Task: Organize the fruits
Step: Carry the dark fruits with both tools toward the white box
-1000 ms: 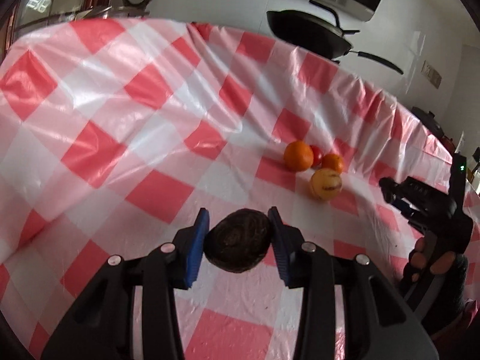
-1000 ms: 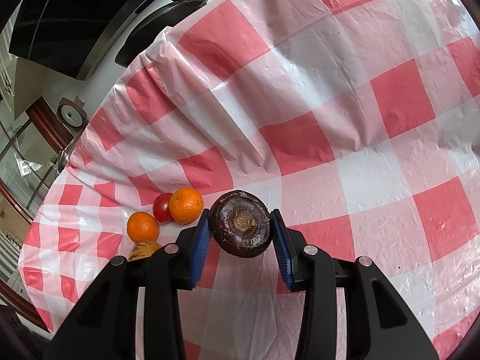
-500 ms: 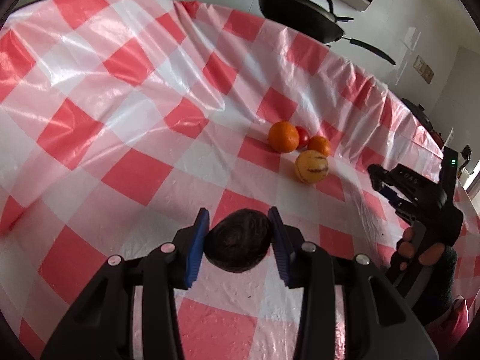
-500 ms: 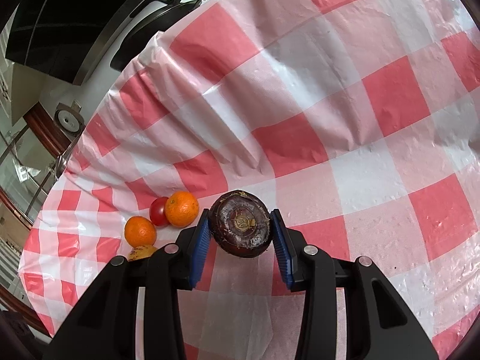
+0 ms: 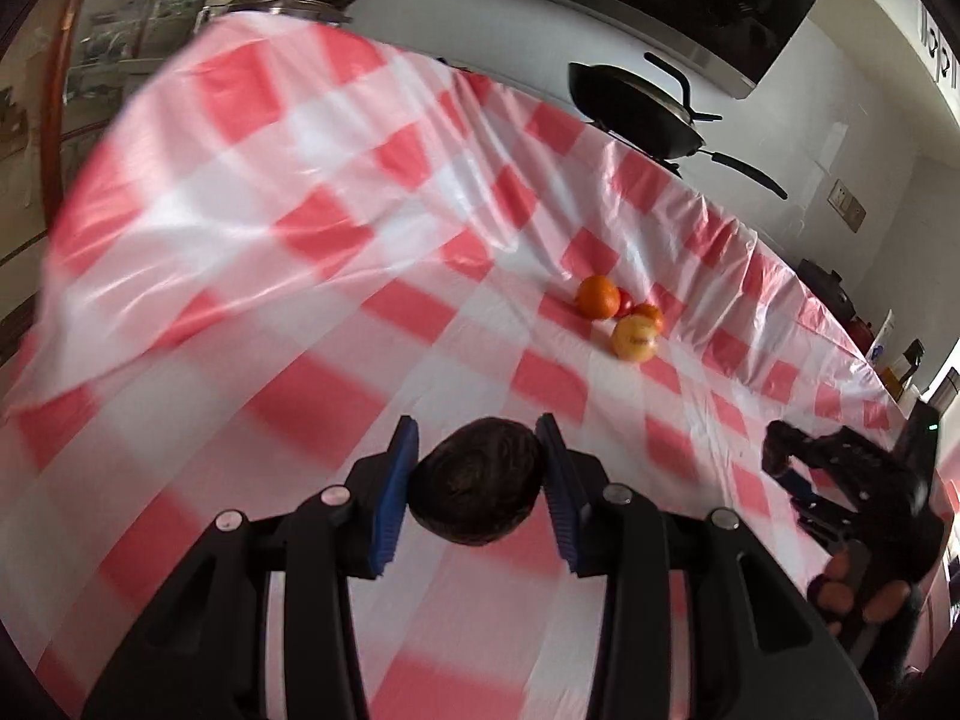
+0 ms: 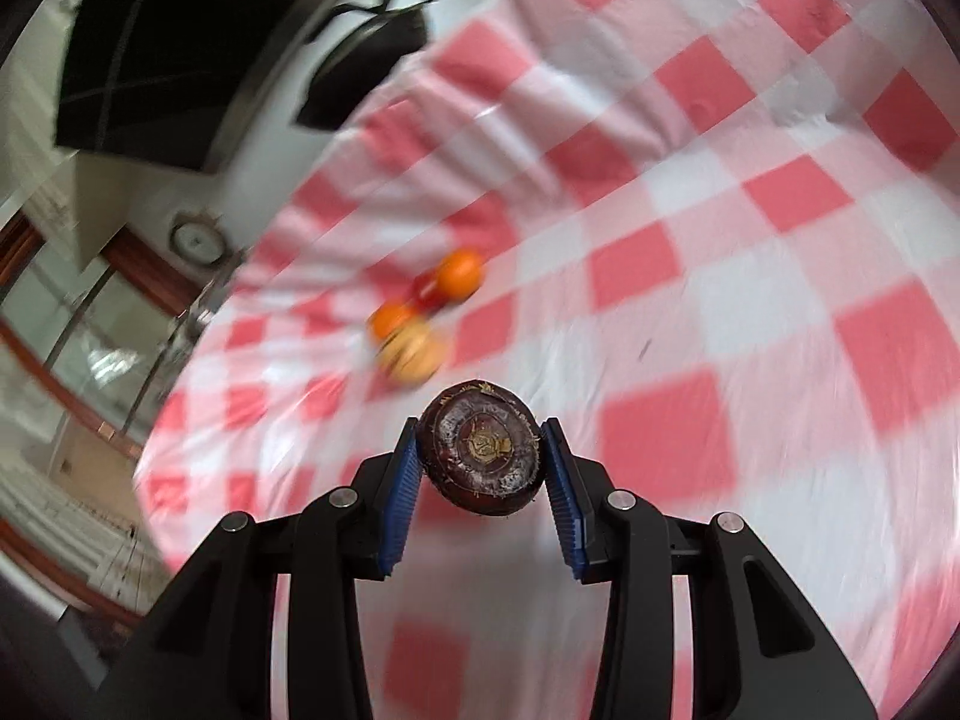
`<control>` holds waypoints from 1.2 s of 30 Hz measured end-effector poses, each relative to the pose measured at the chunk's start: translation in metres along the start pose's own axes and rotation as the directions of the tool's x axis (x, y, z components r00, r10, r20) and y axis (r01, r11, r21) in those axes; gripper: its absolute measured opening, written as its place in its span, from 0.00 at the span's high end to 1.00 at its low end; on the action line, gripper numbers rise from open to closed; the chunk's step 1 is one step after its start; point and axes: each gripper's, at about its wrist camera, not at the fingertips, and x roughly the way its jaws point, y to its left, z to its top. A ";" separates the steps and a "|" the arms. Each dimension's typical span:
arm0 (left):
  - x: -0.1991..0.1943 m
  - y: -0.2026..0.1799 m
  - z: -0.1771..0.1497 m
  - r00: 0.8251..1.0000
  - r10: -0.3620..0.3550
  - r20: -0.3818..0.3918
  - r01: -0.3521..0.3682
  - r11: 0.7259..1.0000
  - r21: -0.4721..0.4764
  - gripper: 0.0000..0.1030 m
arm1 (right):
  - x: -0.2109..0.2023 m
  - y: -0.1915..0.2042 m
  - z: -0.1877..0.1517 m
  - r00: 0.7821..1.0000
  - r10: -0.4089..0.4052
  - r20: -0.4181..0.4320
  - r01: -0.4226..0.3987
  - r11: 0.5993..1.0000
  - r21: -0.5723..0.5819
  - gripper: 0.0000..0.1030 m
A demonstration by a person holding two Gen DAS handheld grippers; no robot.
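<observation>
Left hand-held gripper [image 5: 479, 483] clamps a dark fruit [image 5: 477, 489], right hand-held gripper [image 6: 480, 461] clamps a dark round fruit [image 6: 482, 447]; both held off the desk [image 5: 300, 312], well short of the fruit cluster [image 5: 624, 321], likely to join it.

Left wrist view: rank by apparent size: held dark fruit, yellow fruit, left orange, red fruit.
1. Dark fruit, though nearness to the camera inflates it
2-3. Yellow fruit and left orange, alike
4. Red fruit, mostly hidden
</observation>
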 end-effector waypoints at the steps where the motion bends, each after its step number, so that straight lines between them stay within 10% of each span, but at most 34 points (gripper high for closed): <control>1: -0.009 0.006 -0.005 1.000 -0.003 -0.003 0.003 1.000 -0.003 0.60 | -0.008 0.009 -0.012 1.000 0.017 -0.007 -0.017 1.000 -0.023 0.61; 22: -0.140 0.140 -0.060 0.985 0.158 0.072 -0.154 0.987 -0.054 0.60 | -0.034 0.164 -0.187 0.968 0.075 -0.238 -0.194 0.827 -0.527 0.61; 36: -0.209 0.227 -0.085 0.964 0.234 0.126 -0.207 0.958 -0.196 0.60 | -0.047 0.259 -0.336 0.893 0.117 -0.435 -0.442 0.412 -0.796 0.61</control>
